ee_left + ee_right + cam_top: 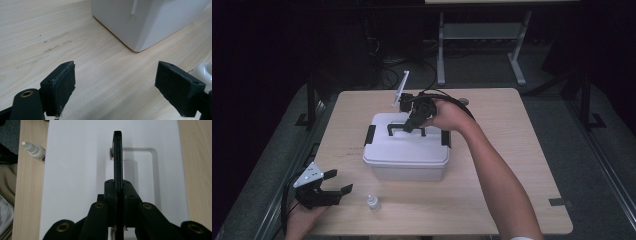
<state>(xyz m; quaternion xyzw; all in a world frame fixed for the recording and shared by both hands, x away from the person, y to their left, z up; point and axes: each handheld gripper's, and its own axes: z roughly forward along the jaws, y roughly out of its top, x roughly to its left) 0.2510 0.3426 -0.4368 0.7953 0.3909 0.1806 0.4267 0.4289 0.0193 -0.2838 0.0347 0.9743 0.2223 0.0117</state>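
Observation:
A white plastic box with a flat lid stands in the middle of the wooden table. Its black carry handle is raised on edge above the lid. My right gripper is shut on that handle, its pads pressing both faces. My left gripper rests at the table's near left corner, jaws wide apart over bare wood. A small white dropper bottle stands near the front edge, just right of the left gripper; its base peeks behind the right pad.
Black latches sit at the box's ends. The box's near corner rises ahead of the left gripper. Past the table lie a dark floor, cables and a grey stand frame.

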